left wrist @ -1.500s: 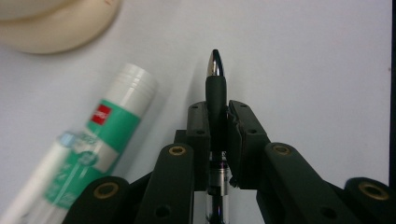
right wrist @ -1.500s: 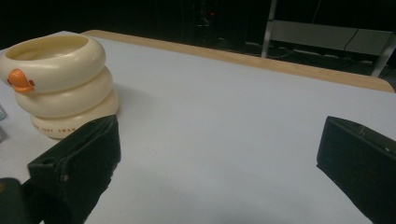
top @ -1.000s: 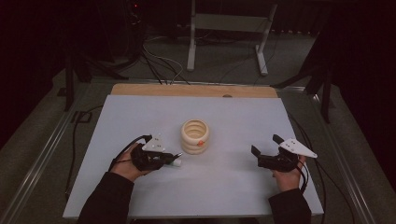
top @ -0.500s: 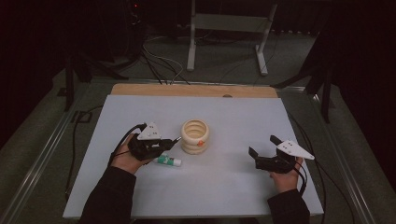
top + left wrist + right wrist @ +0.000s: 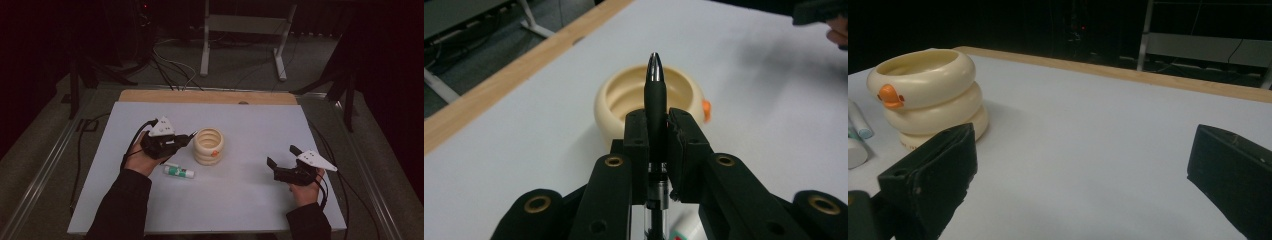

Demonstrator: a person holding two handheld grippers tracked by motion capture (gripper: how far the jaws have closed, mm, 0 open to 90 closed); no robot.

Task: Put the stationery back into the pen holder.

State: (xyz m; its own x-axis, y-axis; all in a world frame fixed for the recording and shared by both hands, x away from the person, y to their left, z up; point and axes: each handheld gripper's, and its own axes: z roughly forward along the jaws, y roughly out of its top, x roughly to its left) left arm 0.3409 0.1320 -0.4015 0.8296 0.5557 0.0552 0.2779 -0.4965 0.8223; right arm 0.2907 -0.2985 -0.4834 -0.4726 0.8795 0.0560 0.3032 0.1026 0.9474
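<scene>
My left gripper (image 5: 186, 140) is shut on a black pen (image 5: 655, 95). The pen's silver tip points at a cream ringed cup (image 5: 209, 146) with an orange duck beak, just right of the gripper. In the left gripper view the pen stands clamped between the pads in front of the cup (image 5: 624, 97). A white glue stick (image 5: 179, 172) with a green label lies flat on the table under that hand. My right gripper (image 5: 283, 155) rests low at the table's right side, jaws wide open with nothing between them (image 5: 1088, 165). It faces the cup (image 5: 928, 95).
The white tabletop (image 5: 250, 125) has a wooden strip (image 5: 210, 97) along its far edge. Beyond it are cables and a metal stand on the dark floor. The glue stick's end (image 5: 855, 135) lies left of the cup in the right gripper view.
My left gripper has risen off the table with the pen and moved a little toward the far side, leaving the glue stick lying uncovered. The right gripper has stayed put.
</scene>
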